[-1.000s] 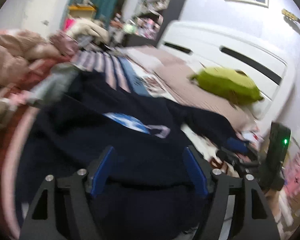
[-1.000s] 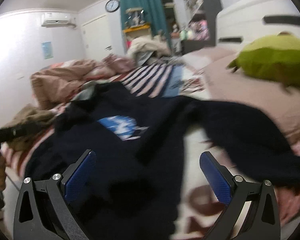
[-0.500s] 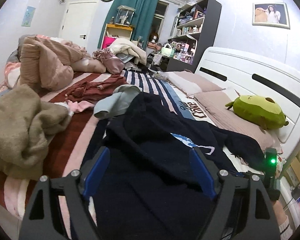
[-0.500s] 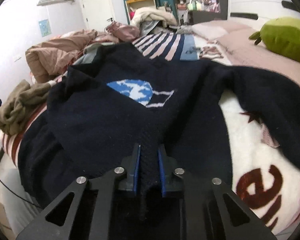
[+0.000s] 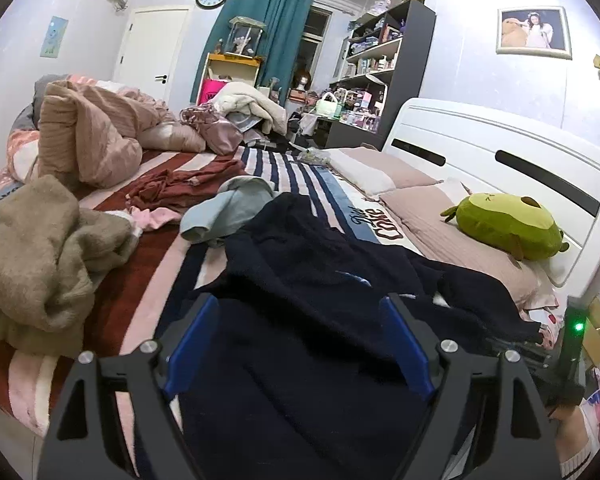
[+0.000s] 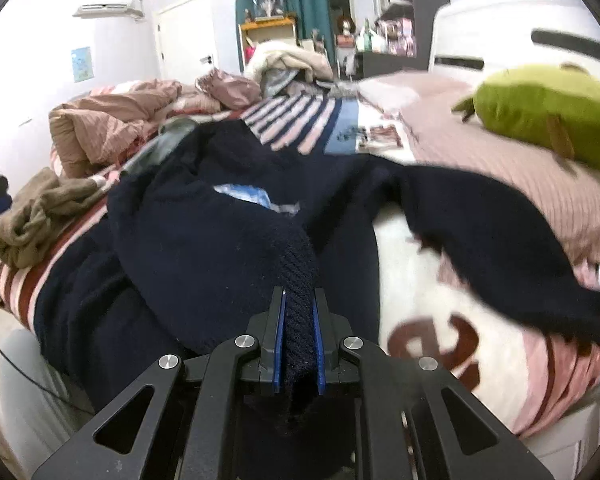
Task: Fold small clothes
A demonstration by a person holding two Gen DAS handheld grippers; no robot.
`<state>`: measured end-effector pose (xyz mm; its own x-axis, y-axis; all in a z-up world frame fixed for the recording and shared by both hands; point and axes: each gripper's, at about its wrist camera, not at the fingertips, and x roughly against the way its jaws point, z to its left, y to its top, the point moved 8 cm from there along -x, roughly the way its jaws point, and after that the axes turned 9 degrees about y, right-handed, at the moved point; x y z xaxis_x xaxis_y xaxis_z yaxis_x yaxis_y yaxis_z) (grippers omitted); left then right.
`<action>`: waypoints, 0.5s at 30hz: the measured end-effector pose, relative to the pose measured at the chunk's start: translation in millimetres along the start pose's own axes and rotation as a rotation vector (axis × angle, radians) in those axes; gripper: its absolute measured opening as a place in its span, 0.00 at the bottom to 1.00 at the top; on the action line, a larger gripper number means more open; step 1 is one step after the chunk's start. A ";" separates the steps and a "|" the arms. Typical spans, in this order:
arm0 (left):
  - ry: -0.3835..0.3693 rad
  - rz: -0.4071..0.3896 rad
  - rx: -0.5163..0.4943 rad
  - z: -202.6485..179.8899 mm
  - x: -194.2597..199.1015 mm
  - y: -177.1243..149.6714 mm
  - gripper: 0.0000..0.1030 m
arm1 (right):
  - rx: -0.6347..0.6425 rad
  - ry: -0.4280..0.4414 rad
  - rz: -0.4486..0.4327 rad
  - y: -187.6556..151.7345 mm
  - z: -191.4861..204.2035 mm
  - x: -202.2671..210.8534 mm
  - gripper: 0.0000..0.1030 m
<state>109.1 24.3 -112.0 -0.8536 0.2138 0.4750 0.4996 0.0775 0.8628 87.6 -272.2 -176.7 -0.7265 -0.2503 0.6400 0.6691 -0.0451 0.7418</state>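
Right tool pinched sweater hem at bed edge; left tool wide, empty, should grab the hem's other corner.

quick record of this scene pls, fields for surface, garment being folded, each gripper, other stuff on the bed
surface: striped bedspread
garment: navy knit sweater, blue-and-white motif, spread crumpled
right gripper: shut on the sweater's ribbed edge
left gripper: open above the sweater, jaws have just been opening, gripping nothing
other clothes: olive-brown sweater, light blue garment, dark red garment
pillow side: green plush toy
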 end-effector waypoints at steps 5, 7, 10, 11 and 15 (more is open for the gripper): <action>0.003 0.008 -0.026 -14.8 0.1 -3.5 0.81 | -0.068 0.026 0.080 -25.2 -11.5 -21.0 0.10; 0.006 0.012 -0.033 -18.6 -0.3 -4.3 0.81 | -0.072 0.028 0.098 -31.6 -13.2 -25.9 0.20; 0.012 0.012 -0.042 -22.4 0.6 -4.5 0.83 | -0.093 0.023 0.086 -34.1 -21.8 -22.8 0.38; 0.014 0.010 -0.043 -23.5 1.0 -4.0 0.84 | -0.109 0.028 0.070 -32.5 -26.9 -18.9 0.39; 0.018 0.015 -0.036 -25.5 -1.9 -2.2 0.85 | -0.195 -0.011 -0.037 -16.6 -67.8 9.1 0.50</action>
<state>105.9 -1.2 -110.5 -0.8488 0.1973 0.4905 0.5067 0.0389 0.8613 80.5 -339.2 -196.8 -0.7524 -0.2343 0.6156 0.6585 -0.2410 0.7130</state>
